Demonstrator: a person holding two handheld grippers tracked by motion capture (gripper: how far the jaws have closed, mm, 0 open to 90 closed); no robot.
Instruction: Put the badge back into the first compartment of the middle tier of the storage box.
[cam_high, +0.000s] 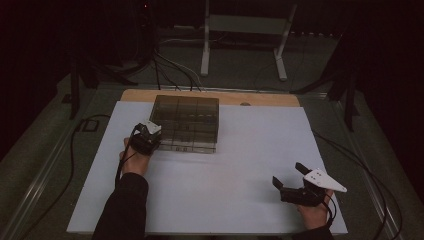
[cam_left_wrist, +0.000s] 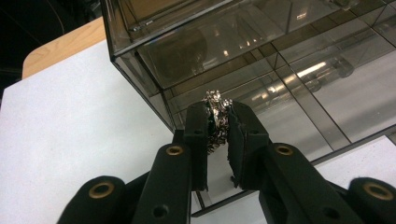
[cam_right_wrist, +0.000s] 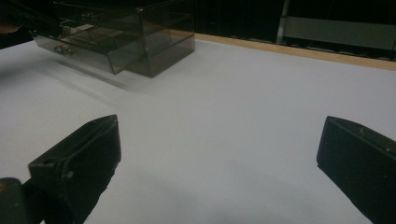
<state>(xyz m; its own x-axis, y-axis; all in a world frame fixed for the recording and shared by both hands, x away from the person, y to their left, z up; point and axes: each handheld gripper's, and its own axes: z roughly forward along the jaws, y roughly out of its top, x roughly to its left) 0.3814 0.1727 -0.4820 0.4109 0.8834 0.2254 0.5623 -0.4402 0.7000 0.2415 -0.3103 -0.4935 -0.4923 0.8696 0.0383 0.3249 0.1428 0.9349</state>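
We hold a small glittering piece of jewellery (cam_left_wrist: 217, 116), silvery and crumpled like a chain or bracelet, between the pads of the left tongs (cam_left_wrist: 217, 122) over the pulled-out drawer (cam_left_wrist: 299, 116) of a smoked clear organiser box (cam_high: 186, 122). The main risk, as we judge it, is the drop: the jaws stand only narrowly parted and the pads look as if they barely press the piece now, so it may slip free before we have it squarely over a compartment. It sits close to the drawer's near corner, and if it catches on a pad or snags the thin divider walls, it could spill onto the white tabletop (cam_high: 240, 170) or land in the wrong cell. A nudge against the light drawer could also shift the box.

Our left hand (cam_high: 134, 159) reaches forward at the box's front left corner, the tongs angled downward into the drawer. Our right hand (cam_high: 315, 212) rests low near the tabletop's right front, well apart from the box, with the right tongs (cam_high: 290, 175) wide open and holding nothing.
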